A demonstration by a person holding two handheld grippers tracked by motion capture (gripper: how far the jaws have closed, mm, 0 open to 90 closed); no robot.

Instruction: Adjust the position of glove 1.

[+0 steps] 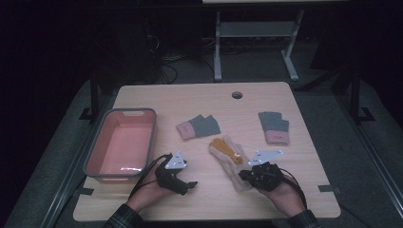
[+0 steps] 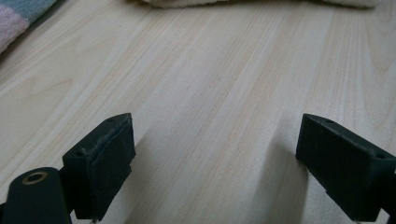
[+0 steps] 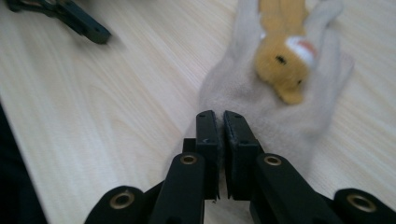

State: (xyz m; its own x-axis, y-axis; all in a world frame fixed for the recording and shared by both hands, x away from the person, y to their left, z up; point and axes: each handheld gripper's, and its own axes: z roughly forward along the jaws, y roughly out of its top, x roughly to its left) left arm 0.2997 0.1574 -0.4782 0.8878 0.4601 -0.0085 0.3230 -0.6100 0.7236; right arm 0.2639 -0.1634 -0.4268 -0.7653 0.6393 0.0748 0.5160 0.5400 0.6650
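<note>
the wooden desk (image 1: 199, 99) carries everything, with a small round hole (image 1: 236, 95) near its far edge. at its left side sits a grey tub (image 1: 95, 156) with a pink inside, long side running away from the person. two grey-and-pink gloves lie further back: the left glove (image 1: 197, 127) near the middle, the right glove (image 1: 274, 127) off to the right, well apart from each other. in front of them, between the person's hands, lies a beige mitten (image 1: 233, 164) with an orange animal figure (image 3: 282, 56) on it, stretched out at a slant. the right tool (image 3: 220, 122) has its jaws together, clamped on the near edge of the mitten, a thin fold of beige cloth pinched between the pads. the left tool (image 2: 215, 158) rests low over bare desk, just right of the tub, jaws wide apart with nothing between them.
</note>
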